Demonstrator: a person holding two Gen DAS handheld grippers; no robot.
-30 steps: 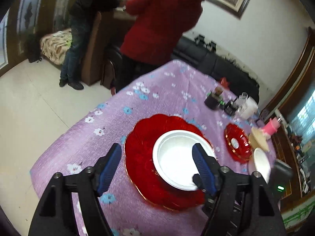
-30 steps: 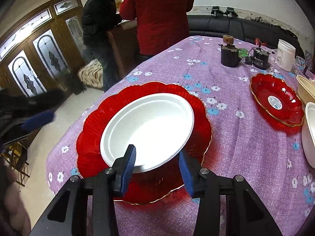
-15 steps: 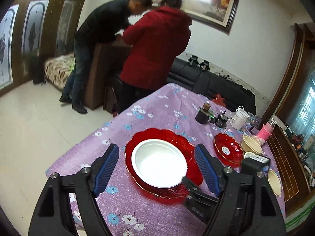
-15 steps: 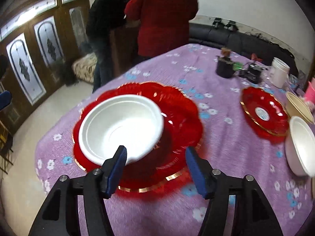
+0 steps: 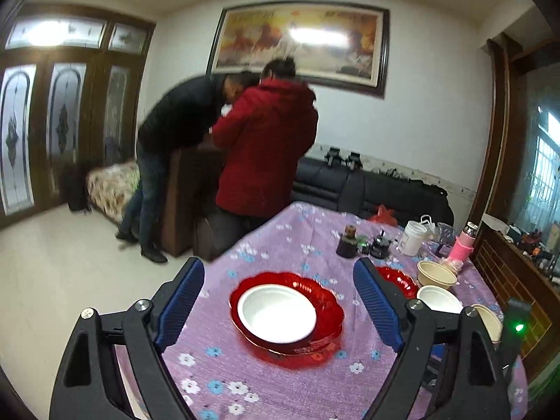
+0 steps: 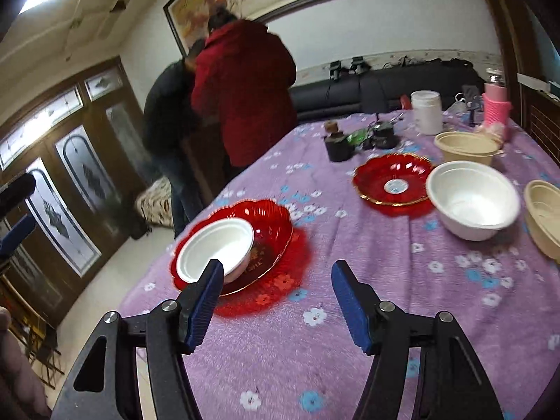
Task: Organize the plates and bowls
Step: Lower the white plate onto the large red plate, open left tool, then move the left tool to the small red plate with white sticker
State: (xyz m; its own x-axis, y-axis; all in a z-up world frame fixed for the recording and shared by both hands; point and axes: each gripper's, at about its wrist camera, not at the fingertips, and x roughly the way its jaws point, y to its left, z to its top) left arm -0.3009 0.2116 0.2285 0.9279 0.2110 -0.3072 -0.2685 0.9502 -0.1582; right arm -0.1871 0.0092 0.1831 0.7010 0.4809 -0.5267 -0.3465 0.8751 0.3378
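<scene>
A smooth round white bowl (image 5: 276, 316) sits mouth up inside a glossy red plate (image 5: 329, 315) with a wavy, gold-lined rim, near the left edge of the purple flowered tablecloth (image 6: 350, 262). The left gripper (image 5: 278, 309) and the right gripper (image 6: 276, 301) are both opening wide and hold nothing. Bare cloth lies between this plate and the smaller red plate (image 6: 393, 183).

White walls; framed painting (image 5: 301, 42) above a dark sofa (image 5: 371, 189). Pale tiled floor (image 5: 52, 255). Dark wooden doors (image 5: 52, 112) with arched glass panels. Window (image 5: 544, 175) at right.
</scene>
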